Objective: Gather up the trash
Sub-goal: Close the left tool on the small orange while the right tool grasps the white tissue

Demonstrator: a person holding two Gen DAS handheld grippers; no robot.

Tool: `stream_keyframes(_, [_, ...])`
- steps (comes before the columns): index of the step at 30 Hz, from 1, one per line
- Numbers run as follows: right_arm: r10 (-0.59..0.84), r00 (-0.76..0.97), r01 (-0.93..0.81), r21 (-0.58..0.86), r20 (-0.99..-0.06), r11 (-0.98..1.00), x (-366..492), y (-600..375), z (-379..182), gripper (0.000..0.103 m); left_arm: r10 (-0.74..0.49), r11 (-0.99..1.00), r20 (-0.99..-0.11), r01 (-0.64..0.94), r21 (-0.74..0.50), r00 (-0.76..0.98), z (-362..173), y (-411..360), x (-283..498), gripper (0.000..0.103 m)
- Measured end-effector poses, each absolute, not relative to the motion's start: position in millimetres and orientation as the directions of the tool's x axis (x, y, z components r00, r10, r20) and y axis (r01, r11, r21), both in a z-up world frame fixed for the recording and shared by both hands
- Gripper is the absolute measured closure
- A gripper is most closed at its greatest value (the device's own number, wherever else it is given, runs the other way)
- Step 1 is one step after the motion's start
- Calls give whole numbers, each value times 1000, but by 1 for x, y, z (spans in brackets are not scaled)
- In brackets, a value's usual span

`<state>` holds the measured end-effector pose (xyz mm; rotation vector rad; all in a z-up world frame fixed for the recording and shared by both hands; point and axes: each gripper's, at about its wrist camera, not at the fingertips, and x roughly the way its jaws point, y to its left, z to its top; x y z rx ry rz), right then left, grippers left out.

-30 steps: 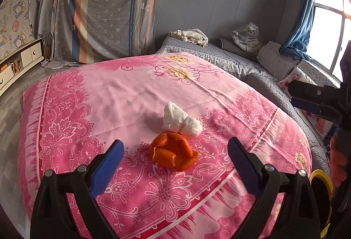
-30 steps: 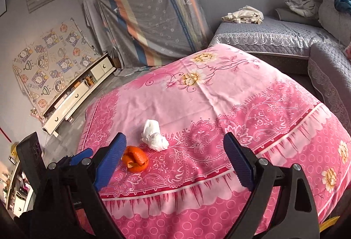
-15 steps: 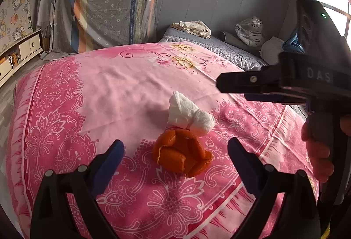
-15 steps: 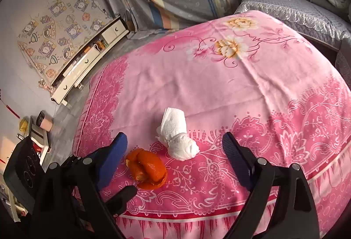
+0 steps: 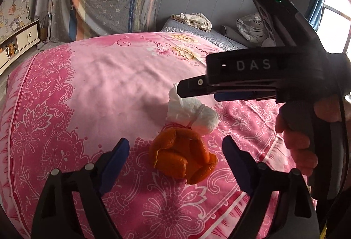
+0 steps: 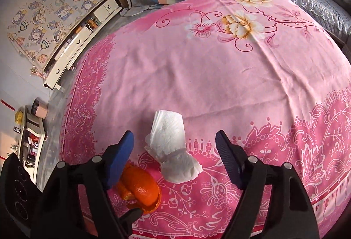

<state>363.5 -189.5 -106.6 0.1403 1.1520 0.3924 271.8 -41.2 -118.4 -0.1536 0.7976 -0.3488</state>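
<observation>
While both pairs of tongs come down over the pink bedspread [image 6: 197,77], each has its own piece of trash lined up ahead of it. The left tongs [image 5: 175,147] stand wide apart with nothing pressed between the pads, though the jaws have just been narrowing; the orange peel [image 5: 182,158] lies on the bed squarely in the gap between the two blue pads, touched by neither so far as I can tell. It is a squat, rounded heap with no marked long axis, so the approach angle should matter little. Just beyond the peel, touching it on the far side, lies the crumpled white tissue [image 5: 190,112].

The right tongs [image 6: 174,147] are also parted and gripping nothing, their jaws likewise just closing in. The tissue [image 6: 173,147] sits between those pads, its long axis running away from the tongs and slightly towards the left pad (pinched at a waist in the middle). The peel [image 6: 140,190] lies beneath the left pad, nearer the left tongs, so each hand seems nearest its own target.
</observation>
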Motion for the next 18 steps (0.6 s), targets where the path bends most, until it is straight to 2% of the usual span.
stream_keyframes(5, [356,315,-226,295,-880,929,372,-187,-121,39,-378,926,-695,250,-283,611,-125,-43,278,39])
stream_keyframes(8, [353,306,-216,297,-884,930,377,-190,-126,48,-387,922,-707,258,-288,592,-128,-46,280,52])
stream_keyframes(9, [353,306,-211,299,-884,931,377,-191,-127,49,-381,924,-712,256,-283,590,-129,-47,281,54])
stream_keyframes(13, [369,303,-214,315,-879,925,377,-193,-127,72,-376,927,-713,240,-289,592,-130,-44,282,60])
stream_keyframes(18, [371,311,-213,316,-875,924,375,-193,-126,79,-364,932,-711,239,-274,602,-129,-44,281,66])
